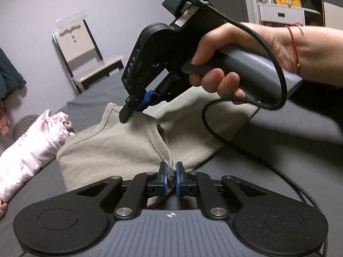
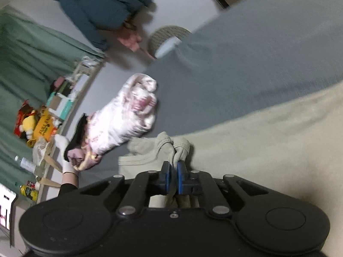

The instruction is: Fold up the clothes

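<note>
Beige shirt (image 1: 111, 150) on grey bed (image 1: 278, 150) | left tongs (image 1: 171, 176) clenched on neckline | right tongs (image 2: 173, 176) clenched on bunched edge | left view only: hand (image 1: 231, 64), chair (image 1: 85, 53) | right view only: floral bundle (image 2: 126, 115), shelf clutter

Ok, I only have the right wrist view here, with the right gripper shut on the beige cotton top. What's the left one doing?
Observer: The left gripper is shut on the beige cotton top too, at a stitched hem band.
Operator: Anything trailing near the cloth?
Observer: Yes, a black cable from the right gripper crosses in front of the top.
Operator: How is the right one held?
Observer: A bare hand wraps its grey handle.
</note>
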`<state>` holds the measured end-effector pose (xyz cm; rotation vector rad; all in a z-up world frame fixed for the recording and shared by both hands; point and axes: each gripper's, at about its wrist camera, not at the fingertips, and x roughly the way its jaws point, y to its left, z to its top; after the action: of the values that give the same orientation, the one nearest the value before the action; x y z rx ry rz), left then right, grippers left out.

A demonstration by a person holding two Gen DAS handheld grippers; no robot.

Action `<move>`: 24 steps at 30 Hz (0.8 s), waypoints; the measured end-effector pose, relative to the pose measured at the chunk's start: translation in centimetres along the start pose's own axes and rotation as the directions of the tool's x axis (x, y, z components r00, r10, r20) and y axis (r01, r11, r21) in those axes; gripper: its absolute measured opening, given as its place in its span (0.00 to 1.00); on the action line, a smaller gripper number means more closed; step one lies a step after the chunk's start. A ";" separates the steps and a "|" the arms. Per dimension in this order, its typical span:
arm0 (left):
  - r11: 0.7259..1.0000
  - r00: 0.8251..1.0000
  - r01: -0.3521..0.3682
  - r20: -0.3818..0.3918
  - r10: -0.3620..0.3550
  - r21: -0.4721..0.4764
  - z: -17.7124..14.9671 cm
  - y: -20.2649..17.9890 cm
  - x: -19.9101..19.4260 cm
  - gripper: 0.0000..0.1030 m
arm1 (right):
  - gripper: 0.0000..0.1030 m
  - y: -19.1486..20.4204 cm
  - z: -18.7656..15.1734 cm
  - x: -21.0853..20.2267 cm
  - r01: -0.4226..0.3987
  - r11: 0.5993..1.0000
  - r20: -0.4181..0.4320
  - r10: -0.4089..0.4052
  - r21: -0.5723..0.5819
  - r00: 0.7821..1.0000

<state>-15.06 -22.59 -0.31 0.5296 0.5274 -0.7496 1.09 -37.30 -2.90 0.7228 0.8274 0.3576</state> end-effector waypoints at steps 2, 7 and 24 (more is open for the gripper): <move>1.000 1.000 0.002 0.017 -0.002 0.001 0.0 0.1 -0.4 0.07 | 0.08 0.6 0.2 -1.1 -0.022 0.999 0.036 0.023 -0.029 0.999; 1.000 1.000 0.010 0.018 -0.010 0.013 0.4 -0.2 0.0 0.07 | 0.08 0.7 0.2 -2.1 0.014 0.998 0.063 -0.010 -0.064 0.998; 0.992 0.999 0.047 0.027 -0.044 -0.114 -0.4 -0.3 1.2 0.86 | 0.20 -2.7 0.0 0.6 0.063 0.994 0.006 -0.064 0.085 0.998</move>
<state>-14.65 -23.06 -1.44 0.4024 0.5578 -0.7638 1.50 -38.91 -5.11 0.7744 0.8593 0.2632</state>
